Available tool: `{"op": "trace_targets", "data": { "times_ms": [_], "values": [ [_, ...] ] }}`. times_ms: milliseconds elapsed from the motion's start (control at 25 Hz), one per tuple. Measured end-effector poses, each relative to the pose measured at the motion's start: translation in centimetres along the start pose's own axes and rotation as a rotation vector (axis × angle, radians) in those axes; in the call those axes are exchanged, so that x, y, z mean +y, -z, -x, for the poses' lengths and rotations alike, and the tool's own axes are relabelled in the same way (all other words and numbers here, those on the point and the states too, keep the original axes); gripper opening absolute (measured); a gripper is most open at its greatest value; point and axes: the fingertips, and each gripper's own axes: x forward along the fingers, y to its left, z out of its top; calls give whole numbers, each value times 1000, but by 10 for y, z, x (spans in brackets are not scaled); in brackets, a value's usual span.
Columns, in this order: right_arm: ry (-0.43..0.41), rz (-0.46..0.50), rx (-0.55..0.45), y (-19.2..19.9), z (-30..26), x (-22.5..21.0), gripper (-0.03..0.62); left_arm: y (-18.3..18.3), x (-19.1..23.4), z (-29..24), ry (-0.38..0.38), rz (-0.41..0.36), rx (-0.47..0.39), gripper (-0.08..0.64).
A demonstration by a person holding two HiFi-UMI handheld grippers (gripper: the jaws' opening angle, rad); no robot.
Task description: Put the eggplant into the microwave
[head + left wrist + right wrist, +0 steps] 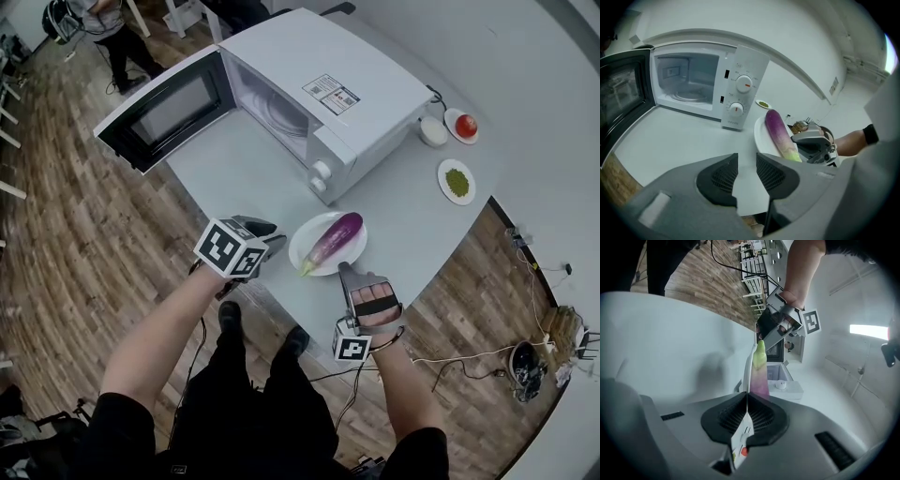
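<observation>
A purple eggplant (pixel 335 240) (pixel 780 133) (pixel 761 373) with a green stem end lies on a white plate (pixel 305 246) (pixel 761 138) (pixel 749 369) on the white table, in front of the microwave (pixel 319 84) (pixel 740 89). The microwave door (pixel 164 111) (pixel 618 98) swings wide open to the left and the cavity is empty. My right gripper (pixel 344 270) (pixel 746 404) is shut on the plate's near rim. My left gripper (pixel 277 242) (pixel 746 161) sits just left of the plate, its jaws slightly apart with nothing between them.
Right of the microwave stand a small white bowl (pixel 433 131), a dish with a tomato (pixel 461 125) and a dish of green stuff (pixel 457 181). The table's near edge runs just below the plate. A person (pixel 108 28) stands far off on the wooden floor.
</observation>
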Motion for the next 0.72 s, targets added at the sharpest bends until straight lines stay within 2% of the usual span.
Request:
{"op": "trace_targets", "data": {
  "times_ms": [200,360,720],
  "values": [
    [-6,-2,26,-28,-9,-15,21,1,21,26,0,-24,0,123],
    [-11,-17,57,-49,-16,-27,21,0,39,51,-24,-74,-3,123],
    [-8,-47,127,-85,-46,-54,21,-3,76,93,-143,-324,-16,94]
  ]
}}
